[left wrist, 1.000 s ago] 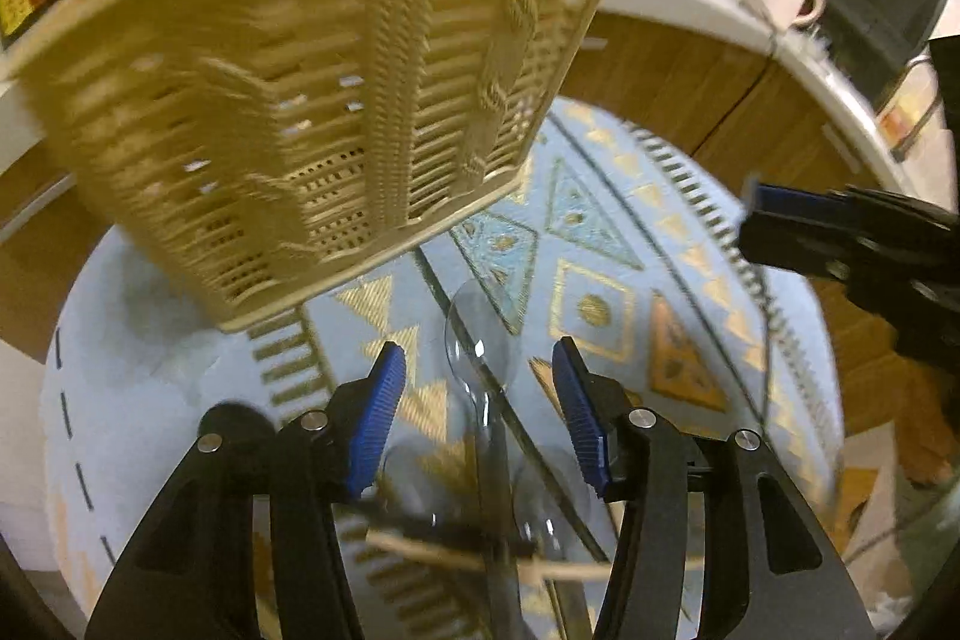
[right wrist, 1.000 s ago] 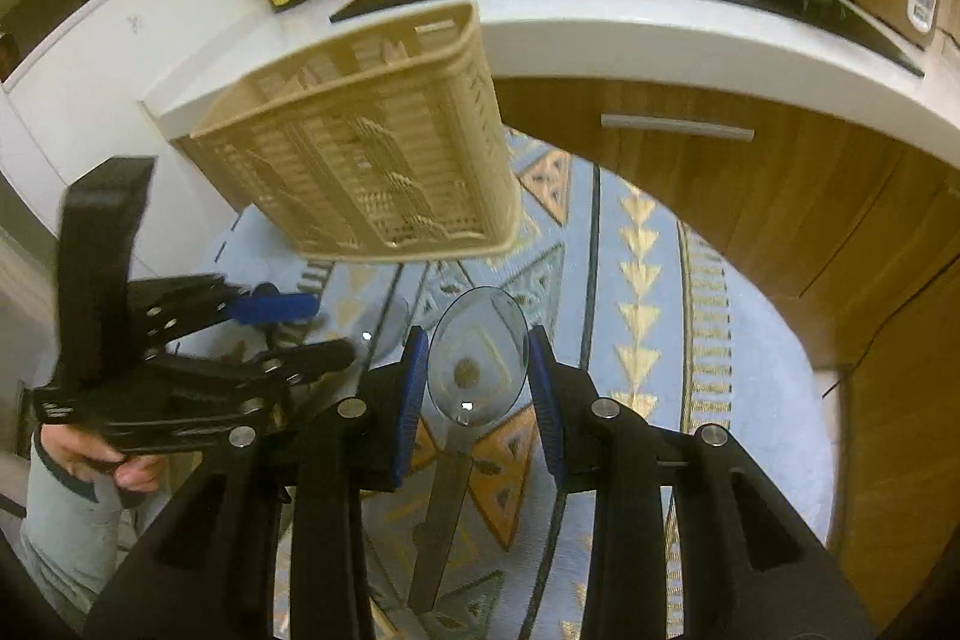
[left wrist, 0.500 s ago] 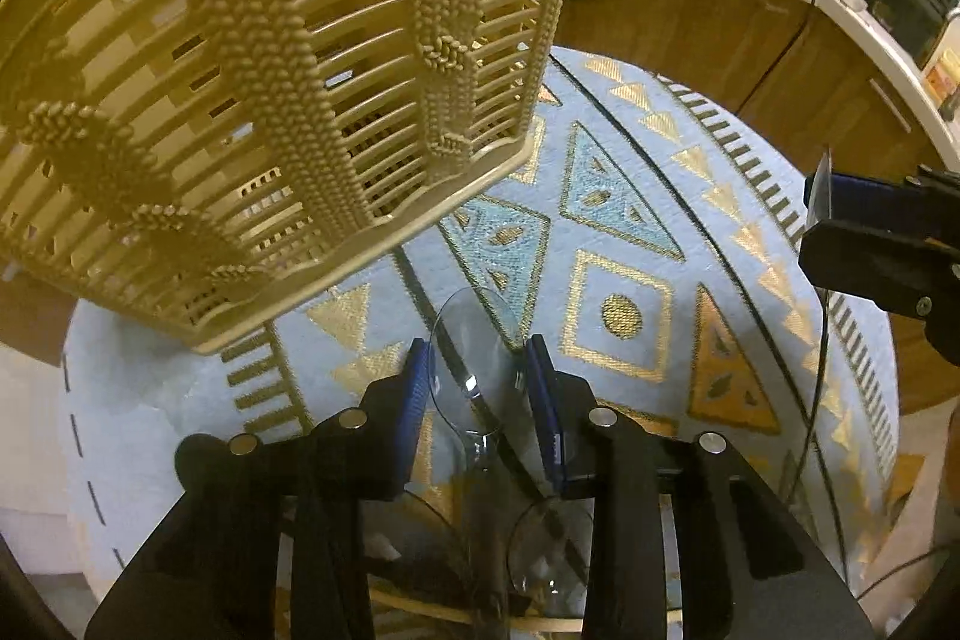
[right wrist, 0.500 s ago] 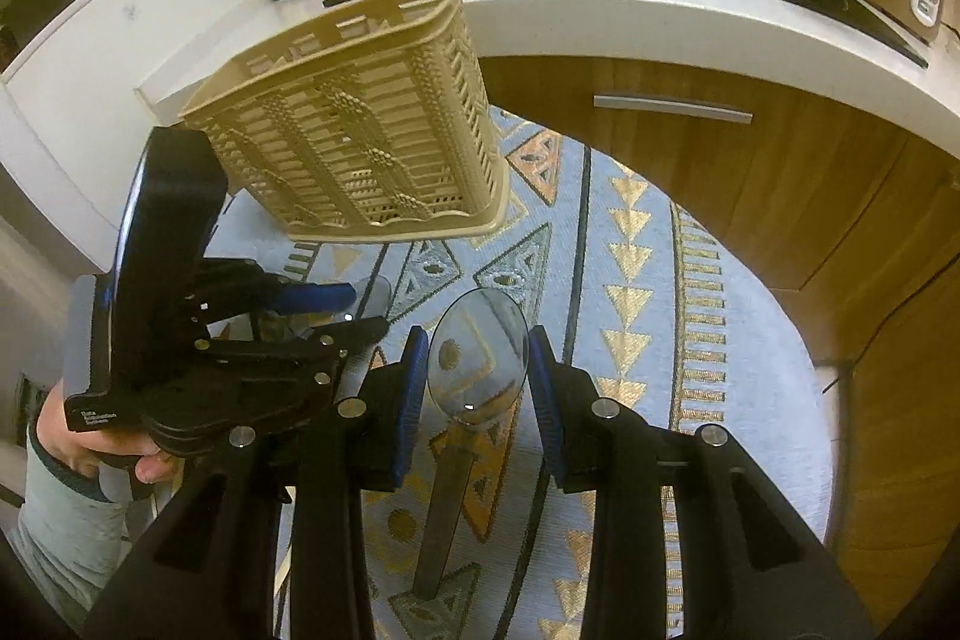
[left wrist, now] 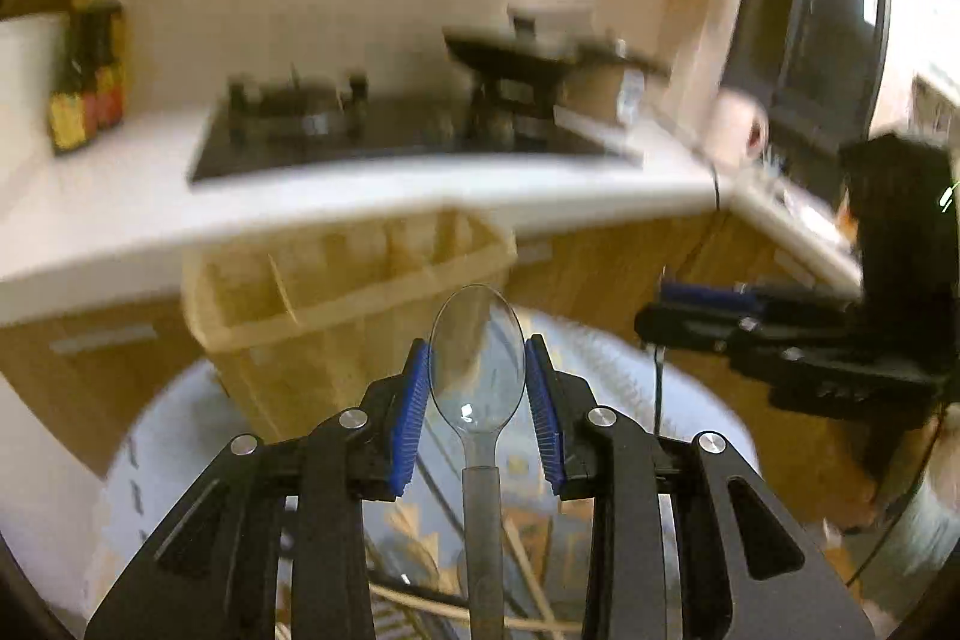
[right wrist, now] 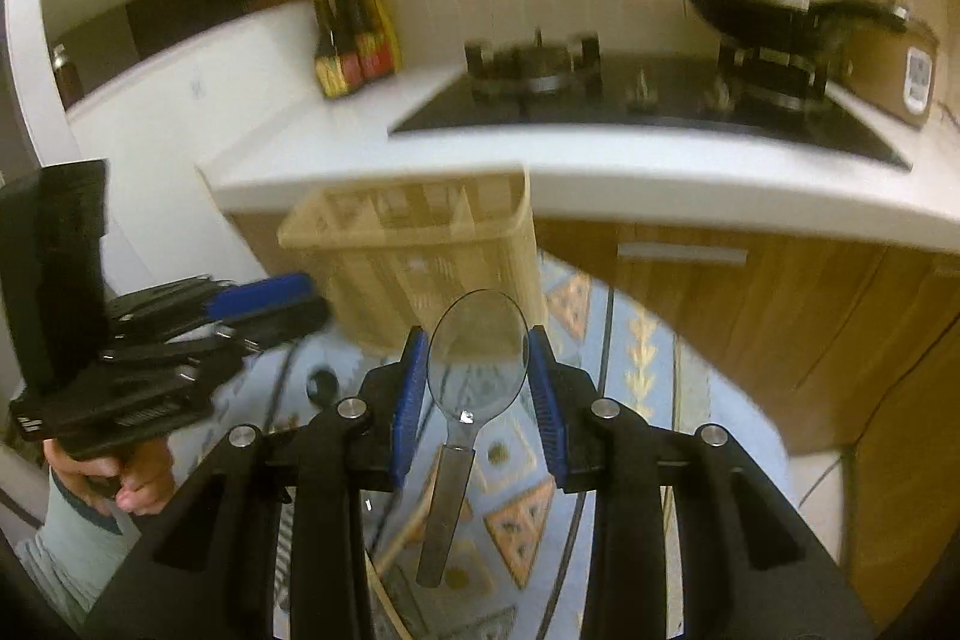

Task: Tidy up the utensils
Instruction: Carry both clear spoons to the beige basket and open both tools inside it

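Observation:
My left gripper (left wrist: 478,388) is shut on a clear plastic spoon (left wrist: 478,358), bowl pinched between the blue pads, handle hanging back toward the camera. My right gripper (right wrist: 478,388) is shut on a second clear plastic spoon (right wrist: 477,352) the same way. A beige woven basket (left wrist: 336,304) with dividers stands ahead on the patterned tablecloth, beyond both spoons; the right wrist view shows the basket (right wrist: 420,256) too. Each gripper appears in the other's view: the right one (left wrist: 702,307) at the right, the left one (right wrist: 264,304) at the left. More clear utensils and thin wooden sticks (left wrist: 528,544) lie on the cloth below.
The round table (right wrist: 720,400) has a light blue cloth with gold triangles. Behind it runs a white counter (right wrist: 600,172) with a black hob, a pan (right wrist: 780,10), sauce bottles (right wrist: 354,40) and wooden cabinets below. A hand (right wrist: 132,484) holds the left gripper.
The left gripper closed on a clear spoon lying on the cloth and lifted it, tilting up so the basket's open top and the counter show. The right gripper rose too, still gripping its spoon.

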The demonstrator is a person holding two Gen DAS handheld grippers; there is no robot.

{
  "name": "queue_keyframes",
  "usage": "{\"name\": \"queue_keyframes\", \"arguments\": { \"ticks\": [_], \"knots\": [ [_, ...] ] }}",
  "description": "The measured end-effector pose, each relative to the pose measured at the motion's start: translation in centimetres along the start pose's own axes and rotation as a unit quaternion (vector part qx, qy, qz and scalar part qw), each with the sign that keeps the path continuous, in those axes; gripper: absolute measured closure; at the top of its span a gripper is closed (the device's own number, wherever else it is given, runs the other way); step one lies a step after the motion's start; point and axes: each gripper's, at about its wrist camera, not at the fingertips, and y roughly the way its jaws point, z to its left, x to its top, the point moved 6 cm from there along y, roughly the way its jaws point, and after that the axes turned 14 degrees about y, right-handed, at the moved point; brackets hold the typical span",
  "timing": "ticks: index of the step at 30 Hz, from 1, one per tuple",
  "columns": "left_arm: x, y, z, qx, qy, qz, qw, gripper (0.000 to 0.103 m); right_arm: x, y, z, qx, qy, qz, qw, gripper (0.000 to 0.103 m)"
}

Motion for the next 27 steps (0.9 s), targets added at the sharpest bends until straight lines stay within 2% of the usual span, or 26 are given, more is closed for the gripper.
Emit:
{"name": "queue_keyframes", "arguments": {
  "ticks": [4,7,10,12,17,21,27],
  "knots": [
    [4.1,-3.9,1.5,0.046,0.001,-0.088,0.995,0.073,3.6,-1.3,1.6,0.004,-0.007,-0.053,0.999,0.072],
    [6.8,-5.9,3.3,0.082,0.001,-0.134,0.9876,0.073,6.2,-1.8,2.9,0.002,-0.013,-0.1,0.995,0.072],
    [8.3,-5.8,4.4,0.111,0.004,-0.173,0.9786,0.073,8.5,-2.3,4.1,0.0,-0.02,-0.157,0.987,0.072],
    [9.2,-5.5,5.2,0.127,0.0,-0.199,0.9717,0.073,9.5,-2.6,4.6,0.001,-0.025,-0.197,0.98,0.072],
    [9.3,-5.8,6.3,0.178,0.006,-0.242,0.9537,0.073,10.7,-2.5,5.5,-0.024,-0.047,-0.308,0.95,0.072],
    [8.6,-5.1,7.3,0.201,0.003,-0.254,0.9459,0.073,10.8,-0.6,5.0,-0.038,-0.045,-0.326,0.944,0.072],
    [7.0,-2.7,9.2,0.201,-0.019,-0.245,0.9482,0.072,10.6,3.8,3.8,-0.049,-0.042,-0.304,0.95,0.072]
  ]
}}
